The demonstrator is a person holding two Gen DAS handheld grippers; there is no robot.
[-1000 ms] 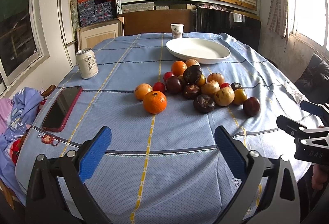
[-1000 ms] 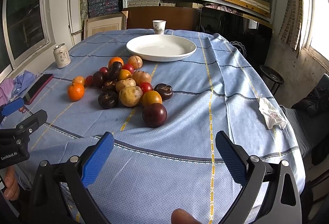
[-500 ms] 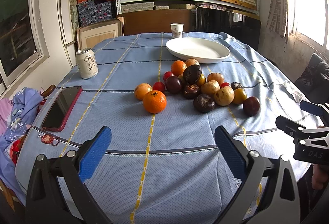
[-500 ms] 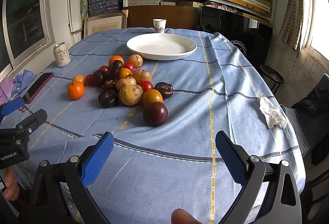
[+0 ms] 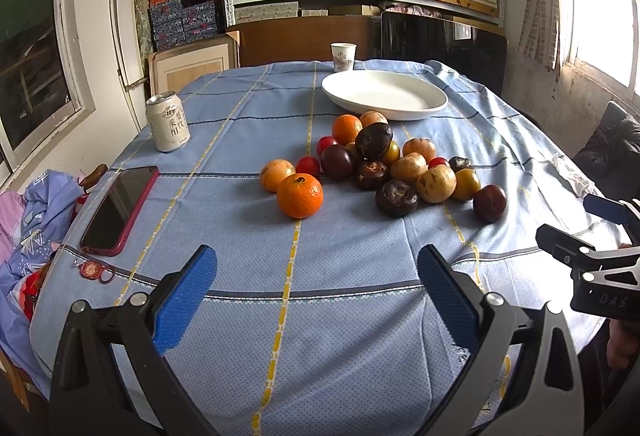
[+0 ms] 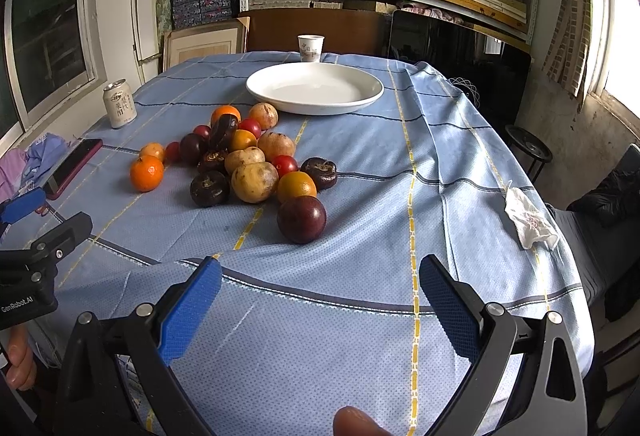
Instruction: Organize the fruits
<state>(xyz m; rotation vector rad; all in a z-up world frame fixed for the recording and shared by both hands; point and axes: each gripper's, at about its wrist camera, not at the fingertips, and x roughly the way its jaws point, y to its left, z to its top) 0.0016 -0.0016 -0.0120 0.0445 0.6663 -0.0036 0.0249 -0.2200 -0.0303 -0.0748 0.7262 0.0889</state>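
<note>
Both grippers spread wide, w/ fruit pile [image 5: 384, 165] untouched.

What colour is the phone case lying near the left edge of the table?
Dark red, almost maroon; the phone case shows best in the left wrist view.

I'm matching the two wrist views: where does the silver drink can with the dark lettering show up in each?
Left wrist: the silver drink can stands upright at left of centre, beyond the red-cased phone.
Right wrist: the can stands far left, upper half, small.
Shared landmark: the wide white plate, right of the can in both views.
</note>
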